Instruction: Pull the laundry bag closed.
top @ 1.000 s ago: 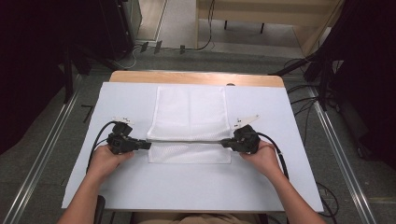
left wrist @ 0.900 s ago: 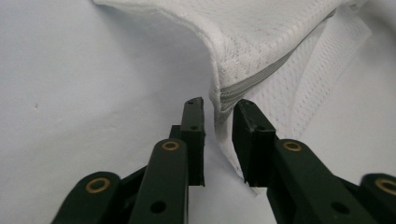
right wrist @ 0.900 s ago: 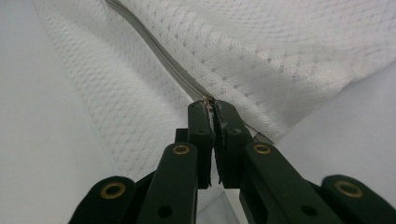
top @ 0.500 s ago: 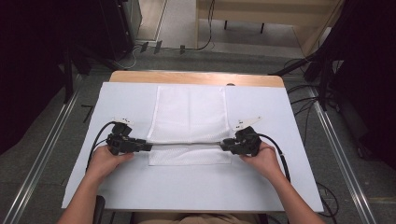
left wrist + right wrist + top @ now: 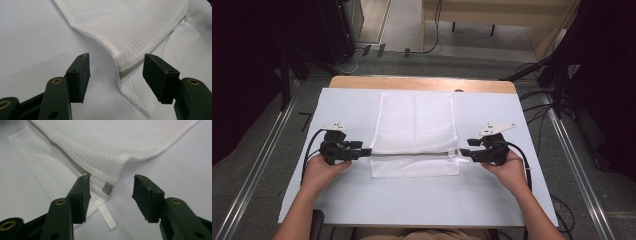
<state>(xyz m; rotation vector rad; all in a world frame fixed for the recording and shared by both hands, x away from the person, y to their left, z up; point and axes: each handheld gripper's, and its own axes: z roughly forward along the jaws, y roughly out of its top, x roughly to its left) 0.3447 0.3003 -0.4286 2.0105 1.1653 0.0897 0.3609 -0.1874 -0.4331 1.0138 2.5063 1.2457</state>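
Observation:
A white mesh bag [image 5: 414,122] lies flat on the table, its near part folded so a lower layer sticks out toward me. My left gripper [image 5: 366,152] sits at the fold's left end. Its jaws have just been opening and now stand open, with the bag's zipper edge [image 5: 130,70] lying between them untouched [image 5: 116,60]. At the fold's right end my right gripper [image 5: 464,147] has also just been opening. It is open, and the bag's corner [image 5: 112,142] and a white pull tab [image 5: 107,216] lie just ahead of its jaws [image 5: 112,180].
A white sheet [image 5: 412,200] covers the table, with a wooden strip [image 5: 422,82] bare at the far edge. Black cables trail from both grippers. Metal rails and dark stands flank the table on the floor.
Both grippers have let go of the bag's fold and opened their jaws. The right hand has drawn back to the right, off the bag's edge. The left hand has stayed put.

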